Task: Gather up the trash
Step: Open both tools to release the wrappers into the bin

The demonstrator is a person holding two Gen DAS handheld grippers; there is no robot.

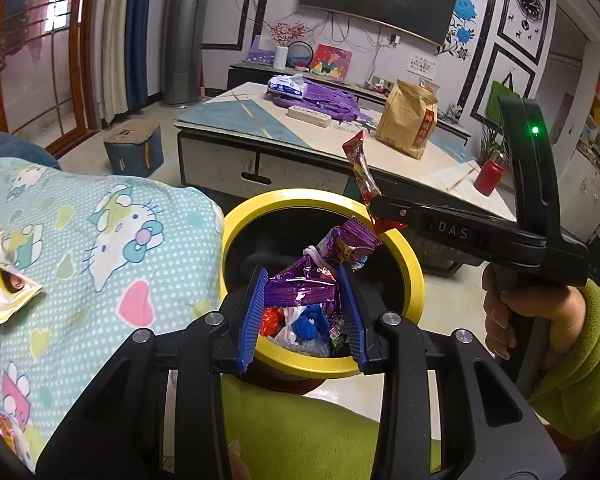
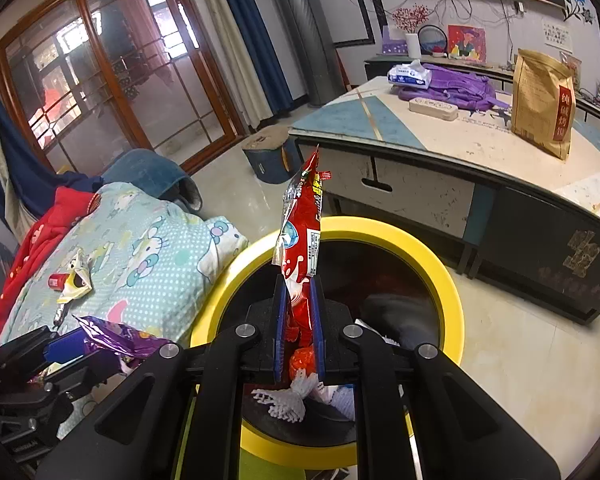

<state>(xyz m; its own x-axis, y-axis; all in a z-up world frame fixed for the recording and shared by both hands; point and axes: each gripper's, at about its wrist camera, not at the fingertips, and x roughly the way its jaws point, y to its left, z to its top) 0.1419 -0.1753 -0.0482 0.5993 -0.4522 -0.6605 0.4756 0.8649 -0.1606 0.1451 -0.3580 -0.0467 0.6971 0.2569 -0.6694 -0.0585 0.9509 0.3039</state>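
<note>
- Yellow-rimmed, the round trash bin stands on the floor between the bed and the low table, so both grippers can hang their loads over its mouth.
- Left gripper has its jaws narrowed onto a crumpled purple wrapper, held over the bin's opening; a release here would likely drop it straight in.
- Right gripper is nearly closed, pinching a red snack wrapper by its lower end, so the packet stands upright above the bin.
- Inside the bin lie earlier scraps: a red-orange piece, white foam netting and something blue.
- More trash waits on the cartoon-print quilt: a yellow-and-white wrapper and, in the right wrist view, a small red item touching it.
- My judgement: both held wrappers are at the drop point, and the quilt pieces come next.
</note>
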